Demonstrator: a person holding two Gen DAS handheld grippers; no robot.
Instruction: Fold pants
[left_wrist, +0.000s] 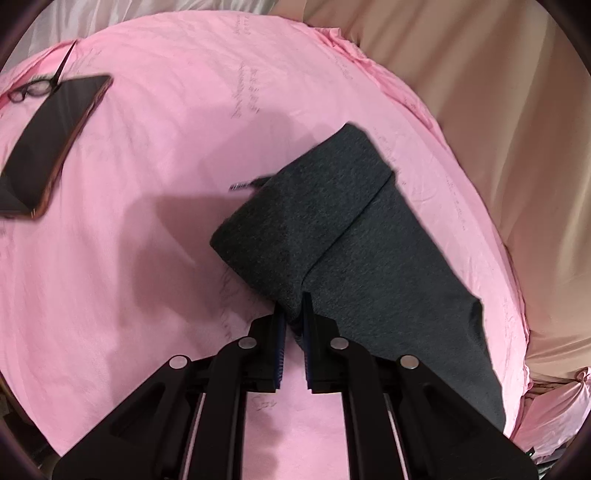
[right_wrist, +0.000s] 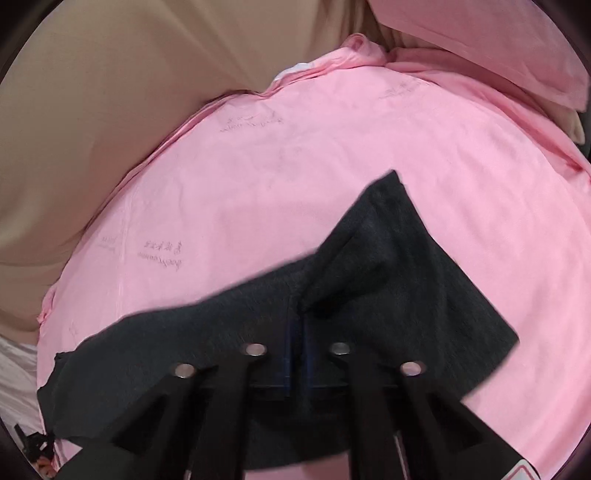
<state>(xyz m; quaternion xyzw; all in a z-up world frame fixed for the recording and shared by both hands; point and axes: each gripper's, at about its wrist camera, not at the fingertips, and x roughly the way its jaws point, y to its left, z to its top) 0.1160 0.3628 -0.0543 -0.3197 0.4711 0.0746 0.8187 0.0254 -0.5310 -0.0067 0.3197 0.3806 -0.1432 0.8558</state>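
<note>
A: Scanning left to right, quick. Far left in the left wrist view: a phone (left_wrist: 51, 144) lying flat on the pink sheet (left_wrist: 166, 258), glasses (left_wrist: 31, 90) just beside its top edge. Neither matters for the fold.

B: And the pants?

A: Dark grey pants (left_wrist: 351, 236) right of centre on the bed, already doubled over. One layer overlaps another, with a fold line running across. A drawstring tip pokes out on the left side of the bundle.

B: Left tool?

A: Left tool (left_wrist: 293, 321) is pinched tight on the near corner of the pants, cloth bunched between its pads. Firm hold by the look of it.

B: Right side?

A: Right wrist view shows the right tool (right_wrist: 297, 332) closed down too, jaws nearly together with the pants (right_wrist: 406, 295) fabric around them. It looks like a grip on an edge, though dark cloth on dark pads makes the exact bite hard to read. A flap stands up just past the tips.

B: So which step?

A: My call: mid-fold, both corners just taken, ready to carry the near edge over.

B: What does the next move need?

A: Lifting both tools together, level, keeping the edge taut between them, then laying it across onto the far half so edges line up. Uneven lift would skew the stack. Beige bedding (right_wrist: 92, 129) lies past the sheet, so stay on pink.
</note>
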